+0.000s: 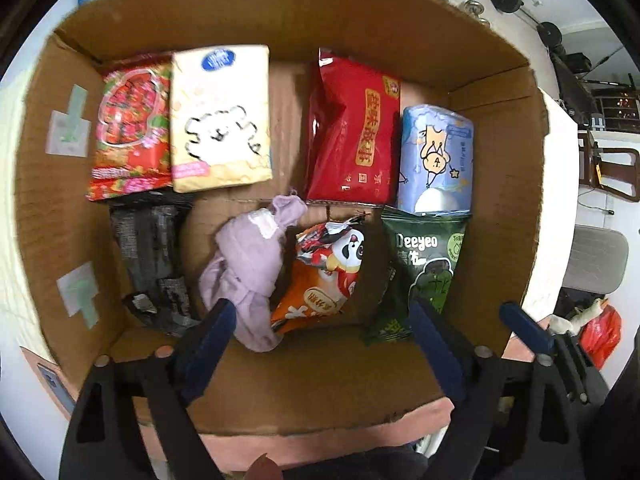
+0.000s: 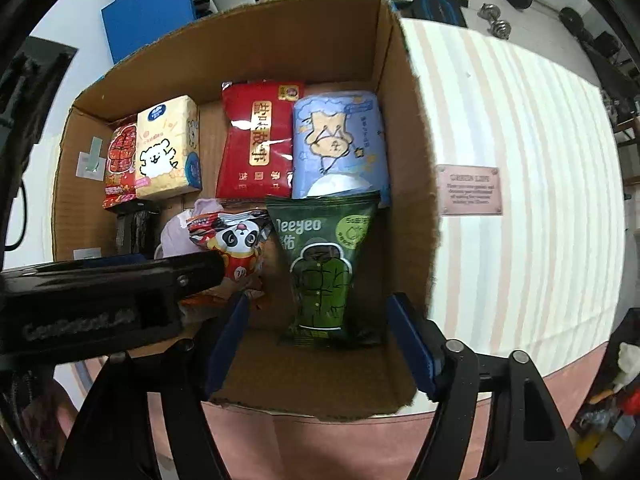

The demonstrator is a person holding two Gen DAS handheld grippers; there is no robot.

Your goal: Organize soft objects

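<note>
The cardboard box point(image 2: 416, 200) sits on the striped surface point(image 2: 520, 160) and takes up most of what I can see; everything else is best placed against it. Along its far wall lie the red strawberry pack point(image 1: 128, 128), the yellow tissue pack point(image 1: 220, 120), the red snack bag point(image 1: 356, 128) and the blue tissue roll pack point(image 1: 436, 160). Nearer the front wall are a black packet point(image 1: 148, 264), the lilac cloth point(image 1: 248, 268), the panda snack bag point(image 1: 324, 272) and the green Deeyeo bag point(image 2: 324, 268).

The risk I would watch is snagging. The lilac cloth is crumpled and drapes against the inner finger of the left claw point(image 1: 320, 344), so I think a lift could drag it out or tip the panda snack bag that leans beside it. The two tools are also close together over the box's front wall, and a careless move might knock one into the other or catch the cardboard rim.

The left claw stands wide apart, gripping nothing, with the cloth's lower end and the panda bag's bottom between its fingers. The right claw point(image 2: 320, 344) is likewise spread, its fingers either side of the green Deeyeo bag's lower edge without pressing on it.
</note>
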